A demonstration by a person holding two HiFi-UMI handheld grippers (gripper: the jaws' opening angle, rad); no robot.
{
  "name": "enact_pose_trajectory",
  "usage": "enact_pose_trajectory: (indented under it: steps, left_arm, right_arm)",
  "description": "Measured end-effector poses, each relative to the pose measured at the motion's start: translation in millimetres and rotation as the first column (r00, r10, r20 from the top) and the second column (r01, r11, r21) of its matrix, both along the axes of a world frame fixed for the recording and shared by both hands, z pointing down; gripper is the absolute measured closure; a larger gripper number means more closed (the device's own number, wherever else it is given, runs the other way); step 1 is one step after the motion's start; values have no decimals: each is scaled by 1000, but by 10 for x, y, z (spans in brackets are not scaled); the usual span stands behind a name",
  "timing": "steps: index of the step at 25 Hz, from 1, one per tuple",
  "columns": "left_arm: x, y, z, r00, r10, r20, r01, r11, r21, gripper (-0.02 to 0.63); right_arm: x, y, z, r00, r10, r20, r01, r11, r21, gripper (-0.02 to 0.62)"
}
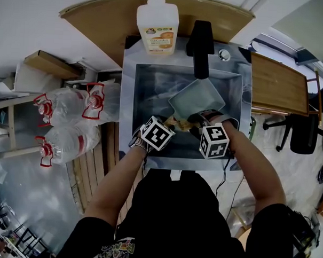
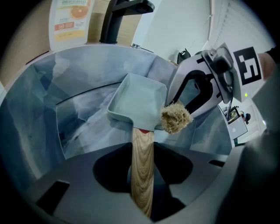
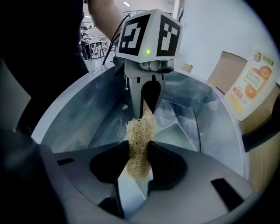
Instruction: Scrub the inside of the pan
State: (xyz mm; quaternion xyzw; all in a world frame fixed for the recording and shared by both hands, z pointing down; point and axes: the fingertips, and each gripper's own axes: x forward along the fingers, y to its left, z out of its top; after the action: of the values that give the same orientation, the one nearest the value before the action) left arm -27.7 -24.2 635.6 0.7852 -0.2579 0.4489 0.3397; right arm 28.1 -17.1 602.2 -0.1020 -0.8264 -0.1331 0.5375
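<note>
Head view: a person stands over a steel sink [image 1: 129, 97] set in a wooden bench [image 1: 102, 21], with both pairs of tongs pointing steeply down into the basin.
Left tongs [image 2: 142, 151]: pinching the wooden handle [image 2: 142, 175], which runs straight out between the jaws.
Pan [image 2: 139, 101]: square and pale green. It sits just ahead of the left tongs inside the sink, tilted so its open side faces the person. Whether its far corner rests on the basin cannot be told.
Right tongs [image 3: 139, 151]: clamped on a tan fibre scrubber [image 3: 140, 135], whose tuft sticks out past the tips.
Scrubber position: at the pan's near right corner, beside the handle root and close to the left tongs. Contact cannot be confirmed.
Step in hand (judged): carrying the scrubber over the rim onto the pan floor; the stroke itself is yet to be made.
Doing it well (judged): grip the handle firmly so the pan does not swing. Press the tuft flat, use short strokes and work into each square corner. Only fibre, never the hard tips, should meet the surface.
Edges: the pan's upright walls, with the sink walls close on both sides of the tongs. A black faucet [image 1: 201, 47] overhangs beyond the pan, and a soap bottle [image 1: 157, 26] stands farther back.
Open room: the basin is free to the left of the left tongs. The two pairs of tongs work near each other, so they could knock together.
</note>
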Motion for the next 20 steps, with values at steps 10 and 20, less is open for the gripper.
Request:
enact_pose_trajectory:
  steps: [10, 20]
  left_arm:
    - [17, -23, -29, 1000, 2, -10, -2, 1000, 19, 446]
    - [-37, -29, -59, 998, 28, 60, -32, 997, 68, 443]
  right_arm:
    - [162, -30, -64, 999, 49, -15, -48, 998, 33, 453]
    - [529, -271, -347, 962, 271, -15, -269, 959, 86, 453]
